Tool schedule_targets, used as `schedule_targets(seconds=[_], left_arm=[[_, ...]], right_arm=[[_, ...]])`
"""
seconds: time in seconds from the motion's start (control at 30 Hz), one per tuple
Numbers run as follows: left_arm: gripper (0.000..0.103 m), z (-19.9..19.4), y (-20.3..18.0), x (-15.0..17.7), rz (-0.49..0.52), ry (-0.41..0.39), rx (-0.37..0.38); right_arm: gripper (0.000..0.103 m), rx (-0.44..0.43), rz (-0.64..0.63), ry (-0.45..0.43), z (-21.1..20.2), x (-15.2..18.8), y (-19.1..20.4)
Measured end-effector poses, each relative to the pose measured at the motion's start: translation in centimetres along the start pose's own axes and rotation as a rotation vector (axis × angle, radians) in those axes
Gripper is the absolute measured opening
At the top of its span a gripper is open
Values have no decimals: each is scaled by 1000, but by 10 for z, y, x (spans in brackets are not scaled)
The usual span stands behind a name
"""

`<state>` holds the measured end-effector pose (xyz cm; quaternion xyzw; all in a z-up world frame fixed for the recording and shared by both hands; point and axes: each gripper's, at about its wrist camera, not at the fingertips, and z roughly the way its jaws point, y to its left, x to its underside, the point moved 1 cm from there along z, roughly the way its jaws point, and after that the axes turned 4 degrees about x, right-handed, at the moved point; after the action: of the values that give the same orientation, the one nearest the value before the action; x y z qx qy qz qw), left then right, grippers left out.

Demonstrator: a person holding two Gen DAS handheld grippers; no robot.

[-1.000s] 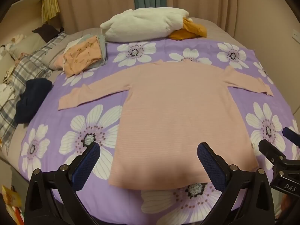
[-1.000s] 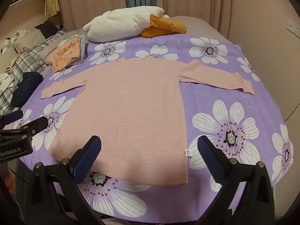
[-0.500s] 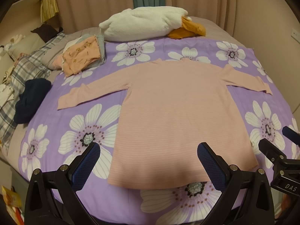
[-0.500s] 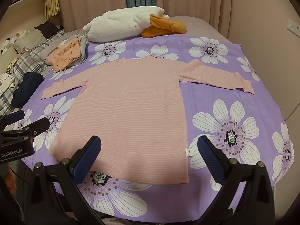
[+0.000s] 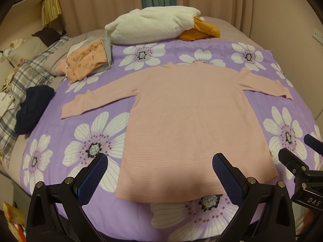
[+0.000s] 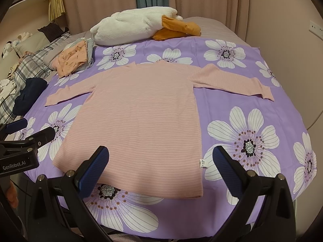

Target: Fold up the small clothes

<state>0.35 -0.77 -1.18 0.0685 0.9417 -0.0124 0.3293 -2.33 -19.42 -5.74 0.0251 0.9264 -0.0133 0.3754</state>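
Pink top (image 5: 191, 119) lies flat mid-bed, sleeves out at 9 and 3, hem at 6, ready to fold. My left tongs (image 5: 159, 173) and right tongs (image 6: 160, 170) hover spread over the hem, empty.

Each gripper, the left gripper (image 5: 157, 173) and the right gripper (image 6: 160, 168), is built of black arms fastened with silver screws and tipped with blue textured pads (image 5: 91, 178), white lettering being printed on the black housings.
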Motion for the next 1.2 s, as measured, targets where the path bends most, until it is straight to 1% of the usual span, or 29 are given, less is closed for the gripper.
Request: schedule_targets(seconds=[0.53, 0.67, 0.73, 0.8, 0.83, 0.9, 0.97, 1.0, 1.07, 1.1, 1.2], left_arm=[[102, -1, 0, 2, 5, -4, -1], [102, -1, 0, 2, 10, -16, -7], [102, -2, -1, 3, 17, -38, -17], [102, 0, -2, 4, 12, -32, -15], [102, 6, -4, 5, 2, 13, 1], [102, 9, -5, 7, 0, 28, 4], [102, 11, -6, 7, 7, 21, -2], [102, 12, -4, 6, 31, -2, -27], [102, 14, -3, 5, 53, -16, -44], [102, 15, -3, 3, 72, -41, -62], [102, 17, -4, 0, 53, -66, -20]], right_arm=[[103, -3, 6, 6, -2, 0, 0], [103, -2, 5, 6, -2, 1, 0], [103, 3, 3, -3, -1, 1, -1], [103, 6, 2, -10, 0, 2, -1], [103, 1, 4, -5, 0, 1, -1], [103, 1, 5, -1, 0, 1, -1], [103, 2, 5, -3, 1, 1, -2], [103, 4, 5, -10, 2, 2, -4], [103, 5, 10, -15, 6, 1, -7], [103, 4, 13, -12, 7, 1, -8], [103, 9, 12, -31, 10, 1, -12]])
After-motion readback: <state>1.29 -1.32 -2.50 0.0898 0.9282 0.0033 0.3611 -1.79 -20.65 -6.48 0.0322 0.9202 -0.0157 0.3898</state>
